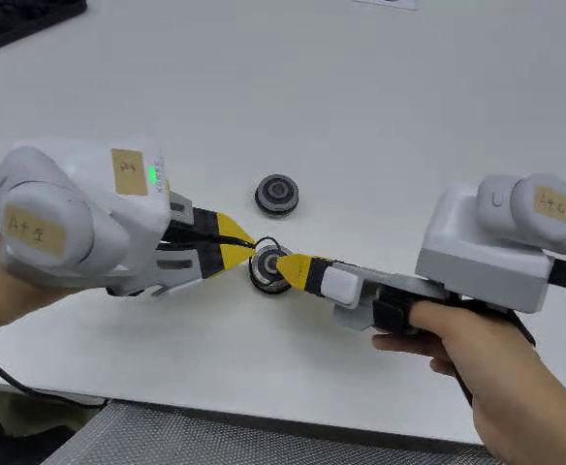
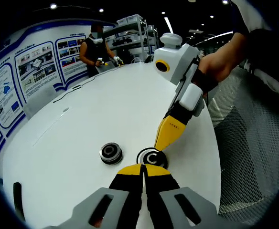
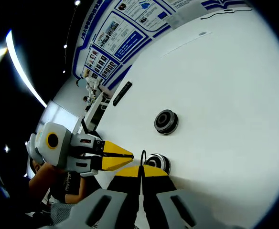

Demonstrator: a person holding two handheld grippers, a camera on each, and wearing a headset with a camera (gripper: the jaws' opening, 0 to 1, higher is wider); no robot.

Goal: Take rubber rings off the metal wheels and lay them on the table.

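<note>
I hold 2 claws low over the white table (image 1: 380, 116), and both meet at 1 metal wheel just below the centre of the head view. My left claw (image 1: 250, 242) comes in from the left of that frame, its 2 yellow jaws pressed together at the tips, which sit at the left rim of the near wheel (image 1: 265, 274). My right claw (image 1: 285, 263) comes in from the right, its jaws also clenched, the yellow tip touching the right side of the same wheel. A thin black loop of the rubber ring (image 1: 268, 239) stands up from the top of the near wheel, between the 2 tips. In the right gripper view this strand (image 3: 143, 156) rises right at the seam of my closed right jaws, with the left claw's point just beside it on the left. I cannot tell which claw actually pinches the ring. In the left gripper view the near wheel (image 2: 151, 158) lies just above my closed jaws at bottom centre, with the right claw's tip on its upper right edge. The far wheel (image 1: 276, 194) lies flat on the table above the near one, apart from both claws. A dark flat object (image 1: 21, 19) sits at the upper left corner of the head view.
</note>
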